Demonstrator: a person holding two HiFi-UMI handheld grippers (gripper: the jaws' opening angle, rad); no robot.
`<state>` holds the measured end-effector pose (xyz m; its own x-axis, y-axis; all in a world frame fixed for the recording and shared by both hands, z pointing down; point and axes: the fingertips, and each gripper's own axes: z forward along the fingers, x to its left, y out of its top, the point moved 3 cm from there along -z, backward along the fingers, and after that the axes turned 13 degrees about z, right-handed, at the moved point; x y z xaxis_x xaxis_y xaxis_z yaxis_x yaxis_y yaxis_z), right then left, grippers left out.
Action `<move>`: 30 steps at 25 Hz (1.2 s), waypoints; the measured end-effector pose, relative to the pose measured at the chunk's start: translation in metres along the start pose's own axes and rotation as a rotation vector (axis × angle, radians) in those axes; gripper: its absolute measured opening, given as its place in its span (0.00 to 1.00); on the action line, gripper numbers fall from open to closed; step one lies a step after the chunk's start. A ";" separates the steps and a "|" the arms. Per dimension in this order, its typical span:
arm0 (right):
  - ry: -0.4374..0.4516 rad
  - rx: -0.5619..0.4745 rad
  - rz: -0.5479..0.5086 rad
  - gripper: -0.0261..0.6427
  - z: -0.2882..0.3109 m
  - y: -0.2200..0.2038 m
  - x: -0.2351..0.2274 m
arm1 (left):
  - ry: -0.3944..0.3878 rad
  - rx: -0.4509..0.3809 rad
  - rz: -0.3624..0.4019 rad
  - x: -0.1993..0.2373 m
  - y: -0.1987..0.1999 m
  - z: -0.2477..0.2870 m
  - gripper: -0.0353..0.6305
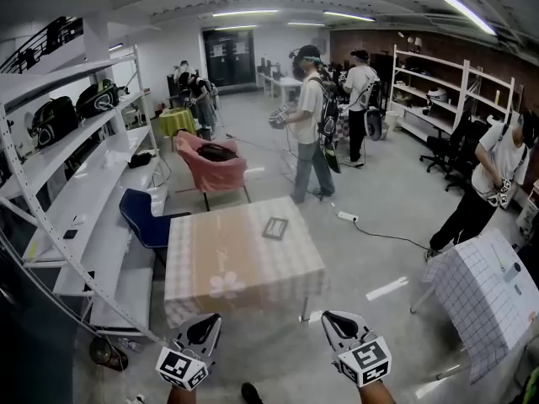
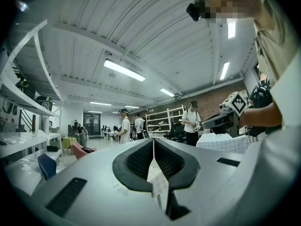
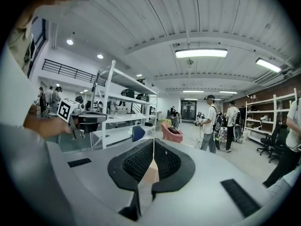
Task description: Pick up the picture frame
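Left gripper [image 1: 205, 327] and right gripper [image 1: 336, 321] sit low in the head view, both w/ jaws clenched together on nothing, hanging short of the table's near edge. Picture frame [image 1: 275, 227] lies flat on the table [image 1: 236, 272] w/ the checked cloth, towards its far right corner, well apart from both. Blue chair [image 1: 141, 217] at the table's left, pink chair [image 1: 221, 168] behind, ppl standing further back

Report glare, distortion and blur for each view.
Head view: fisheye bows the shelf; glare washes out the tablecloth; the frame is small and soft. Left gripper view: ceiling lamp blown out, corners black. Right gripper view: lamp blown out, corners black.
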<state>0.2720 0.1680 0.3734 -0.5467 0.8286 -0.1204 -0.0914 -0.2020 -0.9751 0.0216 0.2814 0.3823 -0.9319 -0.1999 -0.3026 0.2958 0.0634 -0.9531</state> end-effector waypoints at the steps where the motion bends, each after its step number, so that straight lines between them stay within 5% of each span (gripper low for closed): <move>1: -0.012 -0.002 0.000 0.08 0.009 0.002 -0.005 | -0.008 -0.002 -0.004 0.007 -0.005 0.009 0.08; 19: -0.183 -0.007 0.038 0.08 0.204 0.031 -0.050 | -0.212 -0.047 -0.052 0.158 -0.075 0.163 0.08; 30: -0.234 -0.007 0.031 0.08 0.276 0.043 -0.053 | -0.247 -0.093 -0.062 0.225 -0.096 0.205 0.08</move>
<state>0.0676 -0.0291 0.3889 -0.7274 0.6782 -0.1050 -0.0663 -0.2217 -0.9729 -0.1739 0.0301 0.4052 -0.8646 -0.4383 -0.2455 0.2090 0.1306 -0.9692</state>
